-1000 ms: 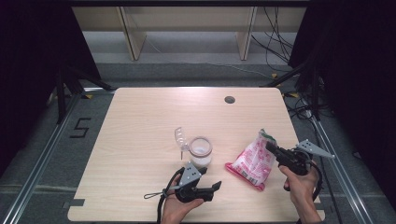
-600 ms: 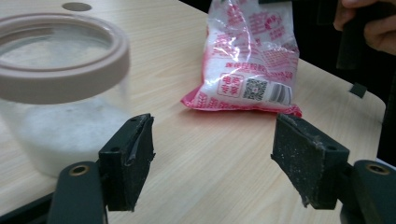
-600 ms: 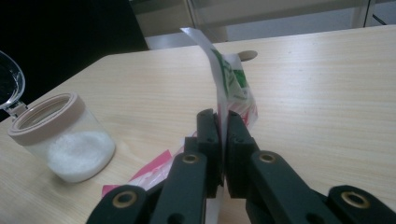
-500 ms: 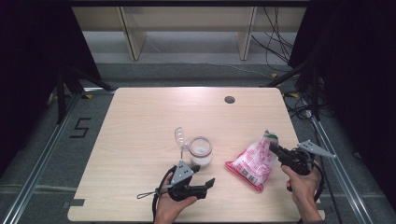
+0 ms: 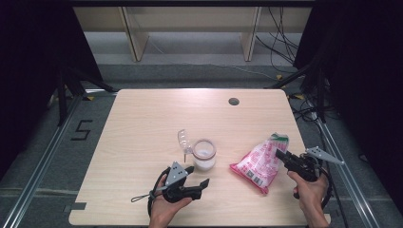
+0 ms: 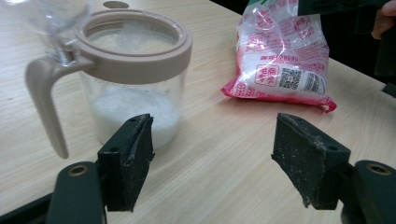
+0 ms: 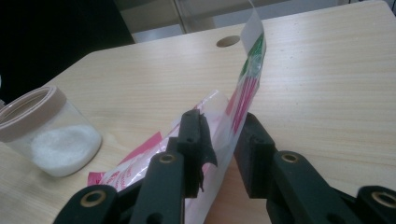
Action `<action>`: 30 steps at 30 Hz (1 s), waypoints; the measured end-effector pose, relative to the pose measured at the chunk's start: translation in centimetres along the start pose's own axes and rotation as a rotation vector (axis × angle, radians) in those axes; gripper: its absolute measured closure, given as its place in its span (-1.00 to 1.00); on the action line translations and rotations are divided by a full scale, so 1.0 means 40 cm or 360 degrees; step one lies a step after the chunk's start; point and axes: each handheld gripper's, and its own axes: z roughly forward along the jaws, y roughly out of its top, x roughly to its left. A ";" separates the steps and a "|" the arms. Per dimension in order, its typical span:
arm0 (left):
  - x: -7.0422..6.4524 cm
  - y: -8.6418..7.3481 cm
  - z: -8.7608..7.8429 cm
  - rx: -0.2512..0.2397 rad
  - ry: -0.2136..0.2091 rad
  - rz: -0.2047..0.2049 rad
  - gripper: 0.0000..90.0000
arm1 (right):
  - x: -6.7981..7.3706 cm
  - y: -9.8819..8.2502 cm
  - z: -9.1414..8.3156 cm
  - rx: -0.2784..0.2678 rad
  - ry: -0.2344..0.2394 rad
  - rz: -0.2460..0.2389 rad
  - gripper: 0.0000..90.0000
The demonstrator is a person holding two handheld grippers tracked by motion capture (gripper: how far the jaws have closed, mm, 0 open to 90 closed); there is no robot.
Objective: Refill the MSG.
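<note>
Now, bench [image 5: 142, 123]: pale wood, dark room.
Jar [image 5: 204, 154]: white powder inside.
Left tongs [image 5: 199, 176]: agape, empty.
Right tongs [image 7: 223, 140]: just opening, bag [image 5: 260, 164] edge between.

Bag [image 6: 280, 60] top cut off; print unreadable.

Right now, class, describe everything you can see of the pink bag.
The bag is thin clear plastic printed pink and white, with a green-striped top edge and a QR label. It holds white grains and lies slumped on the table, right of the jar. Its top flap rises between the jaws of the right claw, which have just been opening.
</note>
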 end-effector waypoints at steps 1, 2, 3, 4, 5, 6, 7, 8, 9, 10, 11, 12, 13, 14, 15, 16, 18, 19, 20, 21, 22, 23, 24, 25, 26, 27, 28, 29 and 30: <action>0.003 0.001 -0.004 0.0002 0.0010 -0.0001 -0.37 | -0.001 -0.002 0.002 -0.0039 0.0015 -0.0022 0.60; 0.009 0.001 -0.007 0.0008 0.0014 -0.0001 -0.37 | -0.005 0.000 -0.004 -0.0011 -0.0016 -0.0089 0.59; 0.012 0.001 -0.010 0.0003 0.0033 -0.0005 -0.37 | 0.004 -0.001 -0.006 0.0005 0.0001 -0.0030 0.56; 0.018 0.002 -0.013 0.0014 0.0042 0.0002 -0.37 | 0.002 -0.001 -0.008 0.0002 -0.0014 -0.0059 0.53; 0.023 0.002 -0.015 0.0004 0.0046 -0.0010 -0.37 | 0.007 -0.005 -0.005 -0.0024 0.0011 0.0005 0.50; 0.027 0.002 -0.017 0.0007 0.0057 -0.0016 -0.37 | 0.000 -0.007 -0.004 -0.0037 0.0002 -0.0049 0.49; 0.032 0.003 -0.021 0.0005 0.0068 -0.0017 -0.37 | 0.001 -0.008 -0.007 -0.0010 -0.0006 -0.0031 0.47; 0.035 0.004 -0.024 0.0013 0.0082 -0.0011 -0.38 | -0.002 -0.008 -0.011 0.0007 -0.0021 -0.0038 0.44; 0.039 0.004 -0.026 0.0006 0.0082 -0.0021 -0.38 | 0.004 -0.010 -0.012 0.0000 -0.0034 0.0004 0.42; 0.043 0.004 -0.029 0.0005 0.0095 -0.0022 -0.38 | 0.004 -0.010 -0.016 0.0002 -0.0037 0.0013 0.39; 0.046 0.005 -0.030 0.0002 0.0104 -0.0026 -0.38 | -0.002 -0.009 -0.017 -0.0017 -0.0046 -0.0057 0.38; 0.053 0.005 -0.032 0.0002 0.0095 -0.0005 -0.38 | 0.007 -0.012 -0.019 -0.0034 -0.0015 0.0034 0.35; 0.056 0.005 -0.033 0.0005 0.0100 0.0000 -0.38 | 0.001 -0.012 -0.021 -0.0040 -0.0017 0.0002 0.33; 0.060 0.006 -0.035 0.0014 0.0102 0.0013 -0.38 | 0.004 -0.013 -0.023 -0.0045 -0.0014 0.0011 0.32; 0.061 0.006 -0.035 0.0011 0.0108 0.0009 -0.38 | 0.004 -0.014 -0.023 -0.0055 -0.0017 0.0013 0.31; 0.061 0.006 -0.035 0.0004 0.0111 0.0002 -0.38 | 0.001 -0.014 -0.028 -0.0055 -0.0029 -0.0013 0.29; 0.064 0.006 -0.037 0.0016 0.0116 0.0007 -0.38 | 0.001 -0.017 -0.036 -0.0025 -0.0020 0.0012 0.28; 0.064 0.006 -0.036 0.0023 0.0121 0.0011 -0.38 | 0.005 -0.019 -0.041 -0.0014 -0.0031 0.0048 0.26; 0.063 0.006 -0.036 0.0038 0.0129 0.0004 -0.38 | -0.001 -0.021 -0.044 -0.0035 -0.0003 0.0020 0.24; 0.062 0.005 -0.032 0.0024 0.0131 -0.0029 -0.38 | 0.000 -0.022 -0.049 -0.0035 -0.0014 0.0042 0.24; 0.062 0.007 -0.032 0.0032 0.0128 -0.0024 -0.38 | -0.004 -0.024 -0.052 -0.0044 0.0000 0.0039 0.22; 0.062 0.007 -0.031 0.0029 0.0132 -0.0026 -0.38 | -0.007 -0.027 -0.056 -0.0051 -0.0012 0.0024 0.21; 0.063 0.009 -0.031 0.0028 0.0132 -0.0027 -0.38 | -0.006 -0.027 -0.061 -0.0025 -0.0054 0.0031 0.20; 0.064 0.009 -0.031 0.0025 0.0132 -0.0034 -0.38 | -0.008 -0.031 -0.064 -0.0038 -0.0025 0.0050 0.19; 0.066 0.010 -0.033 0.0032 0.0141 -0.0025 -0.38 | -0.005 -0.034 -0.067 -0.0039 0.0007 0.0100 0.18; 0.068 0.010 -0.033 0.0022 0.0143 -0.0035 -0.38 | -0.008 -0.038 -0.067 -0.0057 0.0007 0.0077 0.17; 0.073 0.009 -0.035 0.0037 0.0143 -0.0026 -0.38 | -0.006 -0.040 -0.075 -0.0027 0.0000 0.0106 0.16; 0.075 0.009 -0.034 0.0025 0.0143 -0.0039 -0.38 | -0.009 -0.043 -0.078 -0.0025 -0.0021 0.0078 0.15; 0.076 0.009 -0.036 0.0034 0.0160 -0.0040 -0.38 | -0.010 -0.046 -0.082 -0.0017 -0.0027 0.0071 0.15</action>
